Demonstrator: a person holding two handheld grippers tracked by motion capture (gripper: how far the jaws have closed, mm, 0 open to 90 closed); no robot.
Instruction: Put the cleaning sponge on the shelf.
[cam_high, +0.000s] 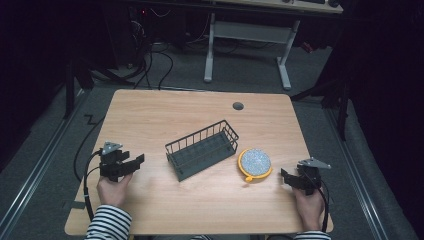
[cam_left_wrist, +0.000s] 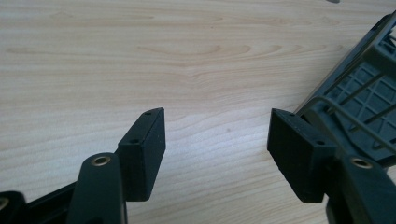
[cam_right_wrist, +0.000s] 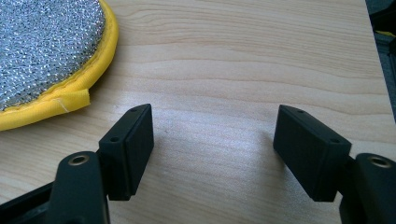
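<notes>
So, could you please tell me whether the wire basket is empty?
Empty: the high view shows the wire basket upright with only its bare grid floor; the scouring pad lies beside it.

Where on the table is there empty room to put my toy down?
The widest bare wood lies beyond the wire basket, up to the round hole. Another free strip runs along the near edge between the left tool and right tool. It is crowded mid-table, where the yellow-rimmed scouring pad sits beside the basket.

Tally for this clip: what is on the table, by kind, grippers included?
Wire basket: 1
Round scrubbing pad with yellow rim: 1
Grippers: 2, the left gripper and the right gripper, both open and empty
Total: 4
</notes>
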